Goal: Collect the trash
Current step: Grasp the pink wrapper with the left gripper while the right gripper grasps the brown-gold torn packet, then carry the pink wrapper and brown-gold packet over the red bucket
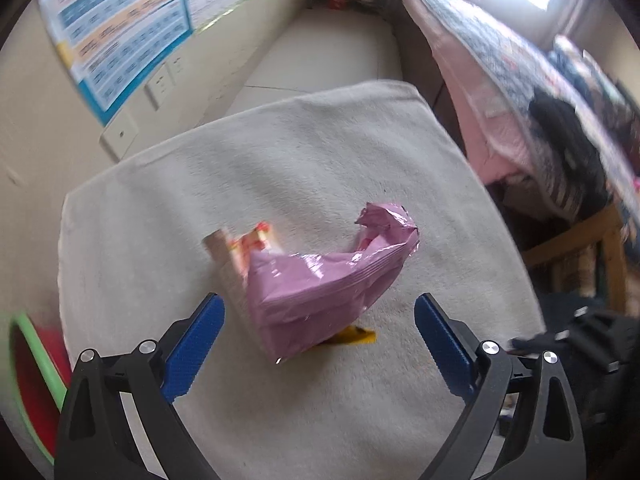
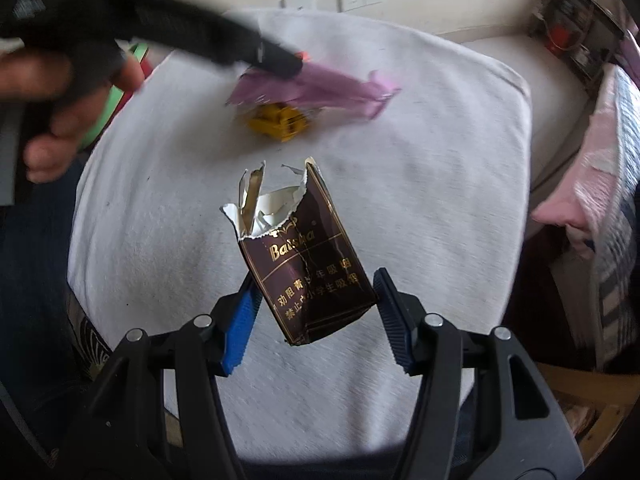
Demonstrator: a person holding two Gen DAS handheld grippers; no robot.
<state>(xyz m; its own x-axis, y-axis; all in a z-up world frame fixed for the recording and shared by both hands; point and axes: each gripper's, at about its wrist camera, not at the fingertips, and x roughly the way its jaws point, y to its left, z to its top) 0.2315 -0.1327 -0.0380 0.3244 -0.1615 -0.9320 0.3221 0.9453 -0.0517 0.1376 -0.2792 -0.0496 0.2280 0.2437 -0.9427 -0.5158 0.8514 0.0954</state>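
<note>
brown carton [image 2: 308,264]: up off the towel-covered counter [image 2: 440,200], pinched near its bottom by your right tongs [image 2: 314,322], half closed.
its axis: long way runs away from the tongs, torn mouth at the far end, tipped a bit left.
slip risk: carton's crumpled, so it could twist out, I reckon.
pink wrapper [image 1: 320,284]: between your left tongs [image 1: 320,338], wide open, not pressing. Close skewed and you'd likely drag the yellow scrap [image 1: 358,337] too.

Left gripper [image 1: 320,332] gapes; right gripper [image 2: 314,312] clamps.
</note>
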